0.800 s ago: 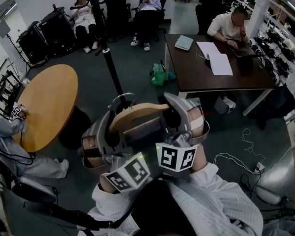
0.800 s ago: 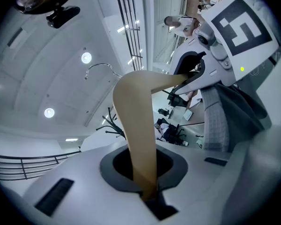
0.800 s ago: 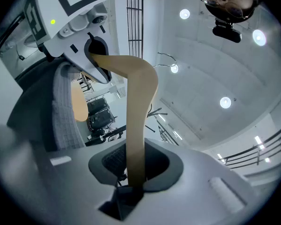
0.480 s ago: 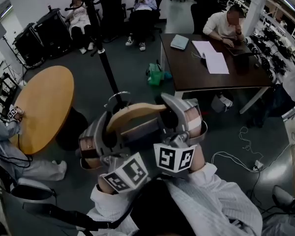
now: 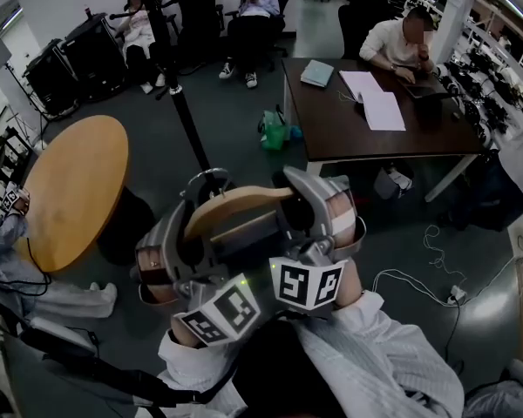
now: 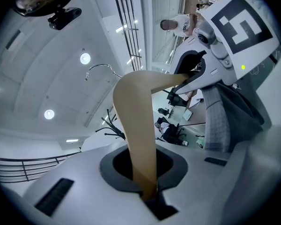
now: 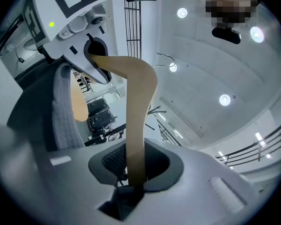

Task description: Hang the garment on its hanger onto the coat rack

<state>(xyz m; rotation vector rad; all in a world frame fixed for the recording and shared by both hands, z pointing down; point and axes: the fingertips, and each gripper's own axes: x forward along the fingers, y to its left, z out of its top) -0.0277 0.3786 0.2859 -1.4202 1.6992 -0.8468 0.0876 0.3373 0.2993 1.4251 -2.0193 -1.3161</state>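
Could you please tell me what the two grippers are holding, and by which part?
Both hold the pale wooden coat hanger: the left gripper clamps the end of one sloping arm, the right gripper the other.

Round wooden table [image 5: 70,190] at left. Dark bench [image 5: 349,133] at right carries white papers [image 5: 376,103], teal book [image 5: 317,74], laptop [image 5: 429,90]. Person in pale shirt [image 5: 399,42] seated behind it. Green bag [image 5: 275,131] on floor near bench's left end. Two people [image 5: 253,11] sit in black chairs at back. Black cases [image 5: 61,72] at far left. Cables [image 5: 418,277] trail over grey floor at right. Round ceiling lights [image 6: 85,58] overhead.
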